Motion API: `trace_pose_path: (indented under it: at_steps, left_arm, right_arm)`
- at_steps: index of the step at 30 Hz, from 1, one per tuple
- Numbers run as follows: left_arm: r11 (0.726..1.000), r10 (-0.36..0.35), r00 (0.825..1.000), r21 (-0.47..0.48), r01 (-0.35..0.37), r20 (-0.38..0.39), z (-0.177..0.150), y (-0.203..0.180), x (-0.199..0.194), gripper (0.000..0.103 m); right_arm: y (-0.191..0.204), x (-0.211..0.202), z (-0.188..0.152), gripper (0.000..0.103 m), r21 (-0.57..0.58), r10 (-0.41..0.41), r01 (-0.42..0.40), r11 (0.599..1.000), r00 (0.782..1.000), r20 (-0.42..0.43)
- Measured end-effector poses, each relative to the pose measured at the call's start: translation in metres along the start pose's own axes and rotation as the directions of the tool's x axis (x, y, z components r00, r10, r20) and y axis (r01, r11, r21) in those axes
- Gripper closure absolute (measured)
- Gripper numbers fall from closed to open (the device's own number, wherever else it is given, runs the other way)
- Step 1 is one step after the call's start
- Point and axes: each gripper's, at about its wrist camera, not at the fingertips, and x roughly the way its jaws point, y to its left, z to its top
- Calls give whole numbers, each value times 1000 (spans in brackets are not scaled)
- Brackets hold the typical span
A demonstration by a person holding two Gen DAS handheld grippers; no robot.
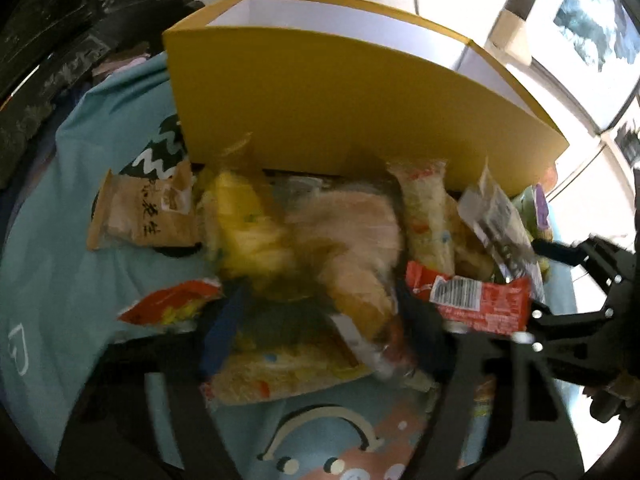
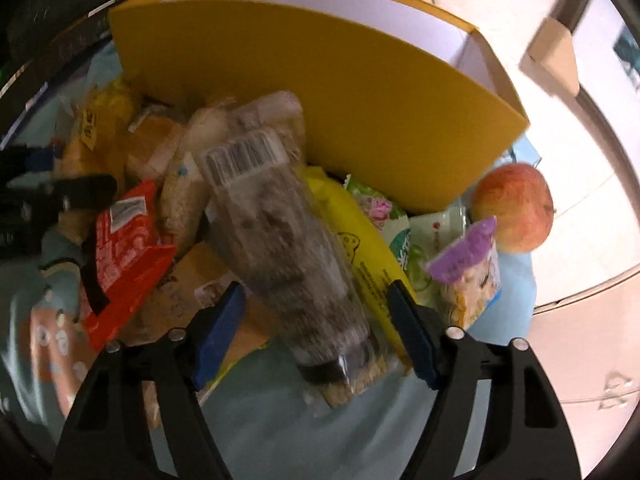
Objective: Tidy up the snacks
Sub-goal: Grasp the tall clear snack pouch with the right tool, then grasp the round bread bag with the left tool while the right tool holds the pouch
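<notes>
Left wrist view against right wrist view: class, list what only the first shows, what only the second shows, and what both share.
Only the left wrist view shows the brown peanut packet lying left of the pile on the teal cloth. Only the right wrist view shows the apple, the purple-topped packet and the long yellow packet. Both share the yellow box, the red barcoded packet and the clear dark-filled packet.

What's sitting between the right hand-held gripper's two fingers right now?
In the right wrist view, a clear packet with a barcode lies between the right hand-held gripper fingers; contact is unclear.
</notes>
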Motion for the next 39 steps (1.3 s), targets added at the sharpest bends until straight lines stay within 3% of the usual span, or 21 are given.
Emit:
trace_pose_path:
  at_steps: [2, 4, 11, 18, 19, 20, 21, 22, 26, 31, 33, 35, 39]
  left_arm:
    - [999, -36, 999, 11, 36, 3, -2, 5, -7, 69]
    - [997, -76, 997, 4, 76, -2, -6, 10, -17, 73]
    - [991, -133, 991, -20, 134, 29, -25, 27, -56, 75]
    - [978, -207, 978, -31, 206, -35, -46, 34, -70, 75]
    - [974, -224, 972, -36, 222, -77, -50, 33, -66, 70]
    - [970, -242, 960, -44, 238, -142, -56, 33, -58, 50]
    - [975, -222, 947, -48, 217, -231, -67, 32, -45, 41]
    - [984, -181, 954, -39, 176, -241, -74, 33, -41, 40]
    - [988, -152, 974, -67, 142, -169, -84, 42, -42, 42]
    - [986, -161, 976, -66, 152, -145, -79, 41, -41, 40]
    - [986, -161, 973, -61, 153, -164, -81, 38, -38, 46]
    - [989, -147, 976, -13, 147, -159, -79, 32, -37, 63]
    - [988, -140, 977, 39, 148, -160, -82, 26, -41, 70]
  right_arm:
    - [3, -4, 0, 66, -5, 29, -29, 1000, 1000, -8]
    - [3, -11, -3, 71, 11, 50, -50, 999, 999, 3]
    - [-14, -43, -30, 72, 161, 164, -170, 972, 985, 49]
    - [-25, -63, -53, 72, 274, 265, -274, 922, 962, 69]
    - [-21, -67, -56, 72, 274, 268, -275, 922, 961, 65]
    - [-18, -65, -59, 72, 273, 269, -273, 922, 962, 50]
    - [-15, -63, -62, 72, 277, 268, -267, 923, 963, 35]
    - [-9, -61, -66, 72, 284, 268, -263, 922, 963, 22]
    - [3, -59, -69, 72, 287, 271, -265, 921, 962, 17]
    - [8, -63, -67, 72, 261, 255, -252, 932, 967, 22]
    - [7, -63, -66, 72, 255, 245, -242, 936, 969, 22]
    - [8, -60, -67, 71, 232, 227, -224, 947, 974, 14]
    - [9, -40, -71, 67, 221, 213, -198, 955, 976, -46]
